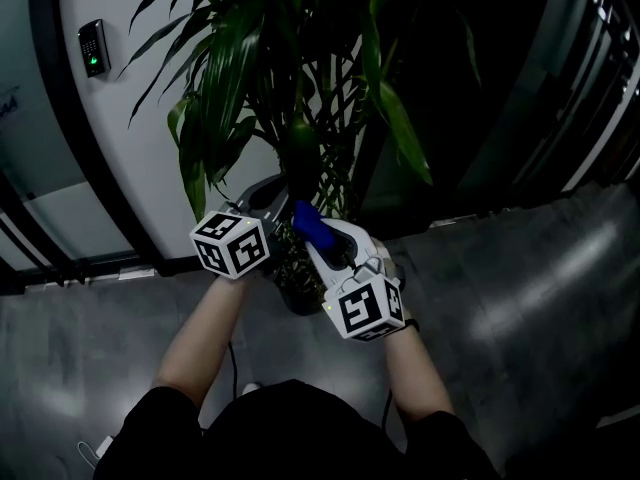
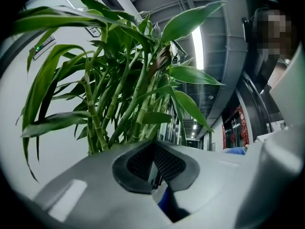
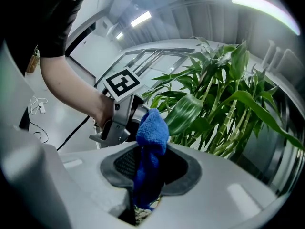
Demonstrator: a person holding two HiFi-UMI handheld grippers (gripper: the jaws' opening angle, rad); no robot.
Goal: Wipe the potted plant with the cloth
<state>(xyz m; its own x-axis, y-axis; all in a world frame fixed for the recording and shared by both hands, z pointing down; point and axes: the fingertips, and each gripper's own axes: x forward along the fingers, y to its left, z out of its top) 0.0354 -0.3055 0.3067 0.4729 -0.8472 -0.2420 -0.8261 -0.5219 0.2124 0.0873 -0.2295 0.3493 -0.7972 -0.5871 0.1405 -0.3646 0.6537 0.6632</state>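
right gripper view shows the right hand-held gripper (image 3: 150,171) pinching the blue cloth (image 3: 151,130) upright, the potted plant (image 3: 190,111) just ahead to its right; left hand-held gripper (image 2: 155,168) closed, empty.

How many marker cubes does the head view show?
2. One cube sits on the left gripper; the other cube on the right gripper, which grips the blue cloth.

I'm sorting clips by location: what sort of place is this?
Probably an office lobby or corridor: a wall-mounted access keypad, a potted plant on a polished grey floor, and a ceiling strip light.
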